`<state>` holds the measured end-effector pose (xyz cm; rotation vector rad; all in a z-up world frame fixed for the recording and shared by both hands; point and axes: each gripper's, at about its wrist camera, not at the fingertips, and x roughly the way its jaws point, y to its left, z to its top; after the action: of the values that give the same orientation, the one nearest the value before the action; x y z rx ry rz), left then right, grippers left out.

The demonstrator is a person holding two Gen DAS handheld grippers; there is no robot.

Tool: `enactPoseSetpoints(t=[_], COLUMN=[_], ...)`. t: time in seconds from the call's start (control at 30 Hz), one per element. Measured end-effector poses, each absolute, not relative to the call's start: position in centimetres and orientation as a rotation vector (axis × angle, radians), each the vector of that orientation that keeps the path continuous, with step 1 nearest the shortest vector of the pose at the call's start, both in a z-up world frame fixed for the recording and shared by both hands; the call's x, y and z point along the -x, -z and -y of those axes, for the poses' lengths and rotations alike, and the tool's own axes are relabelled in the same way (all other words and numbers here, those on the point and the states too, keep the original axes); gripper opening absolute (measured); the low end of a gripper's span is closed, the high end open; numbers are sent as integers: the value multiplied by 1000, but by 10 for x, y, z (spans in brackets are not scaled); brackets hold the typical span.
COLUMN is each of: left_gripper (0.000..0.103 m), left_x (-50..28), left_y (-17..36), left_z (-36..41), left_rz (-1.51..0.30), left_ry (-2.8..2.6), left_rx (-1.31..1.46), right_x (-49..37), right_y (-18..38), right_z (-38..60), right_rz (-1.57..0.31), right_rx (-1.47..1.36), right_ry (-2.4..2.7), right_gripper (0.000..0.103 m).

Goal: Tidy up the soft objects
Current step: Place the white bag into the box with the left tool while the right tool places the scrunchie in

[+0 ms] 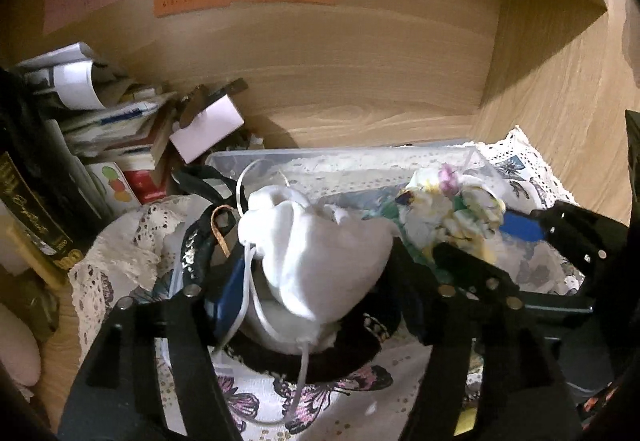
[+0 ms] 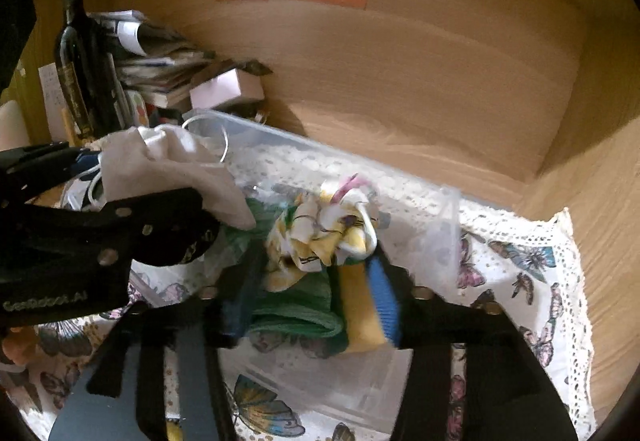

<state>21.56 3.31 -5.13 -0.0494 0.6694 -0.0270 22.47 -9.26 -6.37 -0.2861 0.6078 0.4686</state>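
Jaws on the left gripper [image 1: 316,289] are clenched on a white drawstring pouch [image 1: 320,253], held over the near-left part of the clear plastic bin [image 1: 340,155]. To the right, the right gripper [image 2: 316,293] pinches a floral cloth bundle [image 2: 324,237] with green cloth [image 2: 296,309] and a yellow sponge [image 2: 360,309] between its blue-padded fingers [image 2: 384,301], above the bin on the butterfly tablecloth [image 2: 532,261].
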Motion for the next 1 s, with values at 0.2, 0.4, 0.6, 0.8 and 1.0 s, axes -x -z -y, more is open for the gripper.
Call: enactPoseSetpoints(t=[0.2, 0.4, 0.6, 0.8, 1.0], left_gripper=[88, 100, 103, 103, 103], left_x=[-191, -154, -114, -91, -77], left_y=[32, 10, 2, 25, 57], left_z=[-36, -36, -34, -27, -23], left_rz=[-613, -532, -468, -508, -564], left_ry=[28, 15, 12, 16, 18], left_rx=[62, 28, -15, -56, -54], right_x=[-206, -182, -146, -117, -108], right_y=[41, 24, 25, 49, 83], right_z=[108, 122, 132, 130, 118], right_rz=[-533, -474, -462, -509, -612], right_rx=[239, 212, 204, 198, 220], right_ry=[-456, -466, -509, -566, -631], right_gripper=[69, 70, 72, 80, 78])
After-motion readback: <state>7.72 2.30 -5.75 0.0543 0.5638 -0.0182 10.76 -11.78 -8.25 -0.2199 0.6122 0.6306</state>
